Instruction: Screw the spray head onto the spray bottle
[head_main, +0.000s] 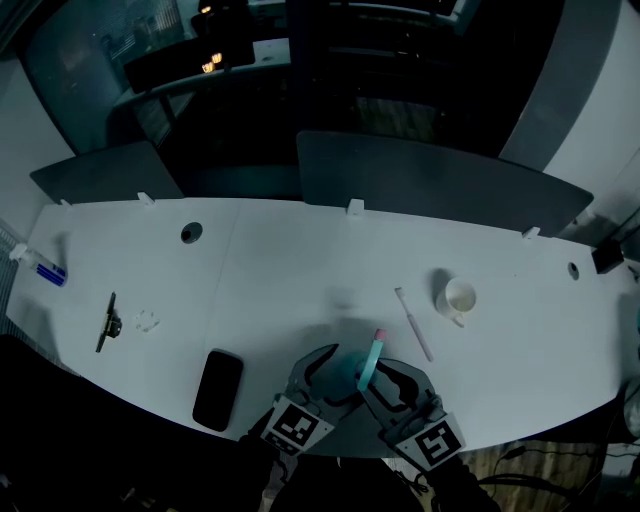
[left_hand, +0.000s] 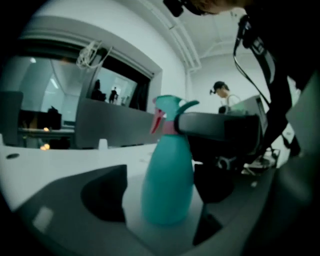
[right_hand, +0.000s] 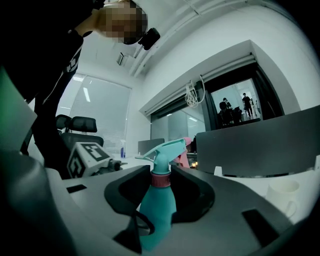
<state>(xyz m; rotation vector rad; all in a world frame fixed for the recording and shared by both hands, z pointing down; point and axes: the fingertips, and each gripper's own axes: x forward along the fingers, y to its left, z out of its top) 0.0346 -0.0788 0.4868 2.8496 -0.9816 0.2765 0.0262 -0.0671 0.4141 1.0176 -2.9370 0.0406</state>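
A teal spray bottle (head_main: 371, 362) stands upright near the table's front edge. Its teal spray head (right_hand: 165, 150) with a pink collar (right_hand: 161, 179) and pink nozzle tip sits on top. In the left gripper view the bottle's body (left_hand: 167, 185) stands between the jaws of my left gripper (left_hand: 165, 197). A gap shows on its left side, so that gripper is open. My right gripper (right_hand: 163, 194) is shut round the pink collar at the neck. In the head view the left gripper (head_main: 335, 372) and right gripper (head_main: 388, 376) flank the bottle.
A black phone (head_main: 218, 388) lies left of the grippers. A white cup (head_main: 457, 297) and a thin white stick (head_main: 413, 322) lie to the right. At the far left are a small blue bottle (head_main: 48, 271) and a dark tool (head_main: 108, 322). Grey dividers (head_main: 430, 180) line the back.
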